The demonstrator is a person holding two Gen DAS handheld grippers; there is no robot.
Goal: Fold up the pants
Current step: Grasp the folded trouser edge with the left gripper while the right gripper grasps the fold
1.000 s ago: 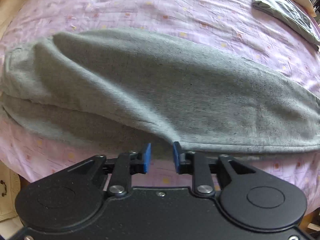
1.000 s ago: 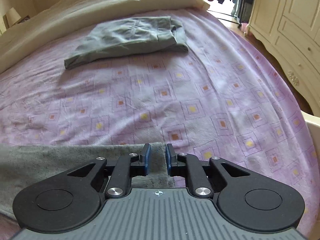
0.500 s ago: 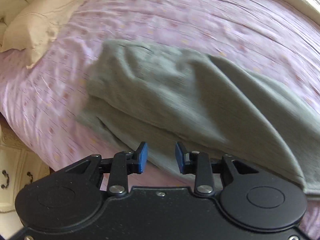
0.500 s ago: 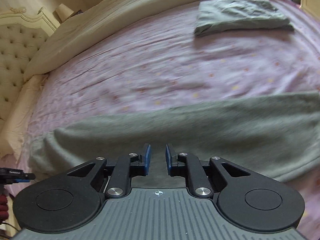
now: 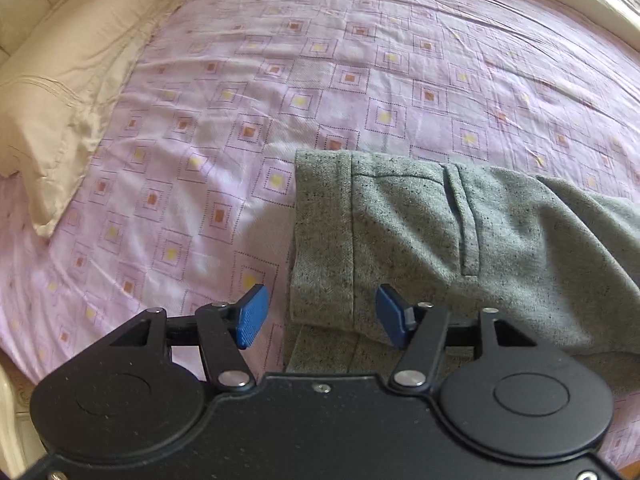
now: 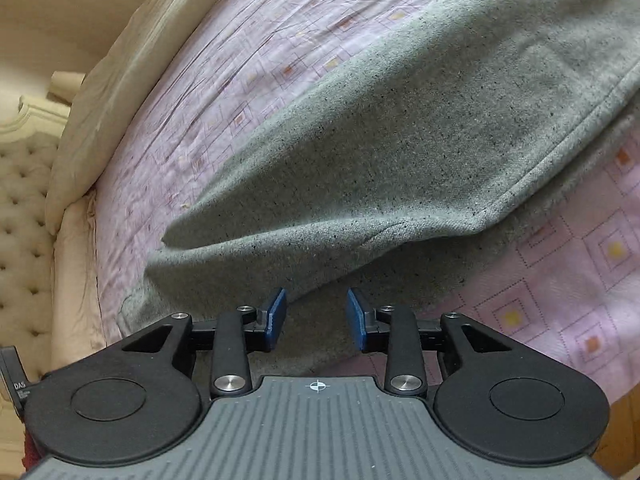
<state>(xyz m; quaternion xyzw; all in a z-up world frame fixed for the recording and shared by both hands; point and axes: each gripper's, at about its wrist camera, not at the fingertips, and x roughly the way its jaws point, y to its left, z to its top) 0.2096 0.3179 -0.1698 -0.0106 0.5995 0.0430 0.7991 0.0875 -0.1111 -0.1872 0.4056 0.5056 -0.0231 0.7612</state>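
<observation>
The grey sweatpants (image 5: pixel 460 240) lie on the lilac patterned bedsheet (image 5: pixel 320 80), one leg folded over the other. The step in hand appears to be the grasp before the crosswise fold. The left gripper (image 5: pixel 320 316) straddles the waistband corner, jaws wide and empty; the right gripper (image 6: pixel 316 320) hovers, parted and empty, over the cloth's near edge. Next, both likely must close on all layers.

Grey speckled pants (image 5: pixel 460 232), folded lengthwise in layers, flat on purple patterned sheet, hemmed waistband end at centre of left wrist frame, pocket seam visible, body filling centre to upper right of right wrist frame
</observation>
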